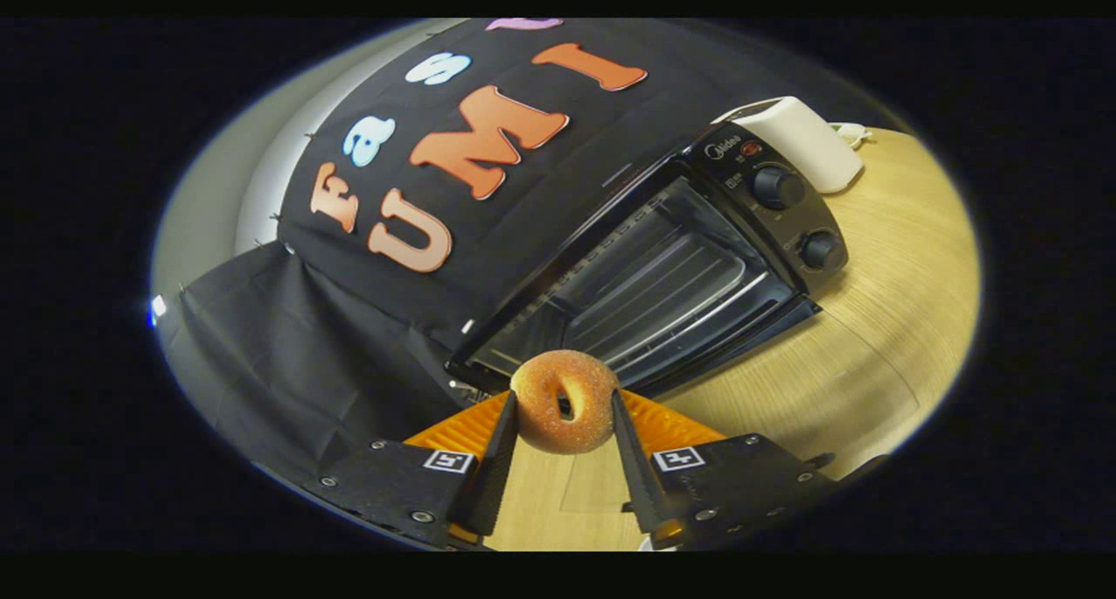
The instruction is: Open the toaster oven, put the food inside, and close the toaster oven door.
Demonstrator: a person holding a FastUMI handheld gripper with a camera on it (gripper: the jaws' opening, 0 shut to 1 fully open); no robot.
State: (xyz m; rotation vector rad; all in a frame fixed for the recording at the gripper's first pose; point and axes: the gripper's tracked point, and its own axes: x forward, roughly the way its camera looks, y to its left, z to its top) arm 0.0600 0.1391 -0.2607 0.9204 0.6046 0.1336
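Gripper view: the black two-finger gripper (565, 420) pinches a sugar-dusted golden ring doughnut (565, 401) between both fingers, lifted above the pale wooden table (881, 320). Just beyond stands the black toaster oven (663, 268), its glass door seemingly lowered open, though glare leaves that unsure. Tilted as it is, the doughnut could catch the door edge and slip out.

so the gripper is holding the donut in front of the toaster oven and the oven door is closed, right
Not quite: the gripper view shows the toaster oven door open, racks exposed. The rest holds: the gripper is shut on the donut just in front of it.
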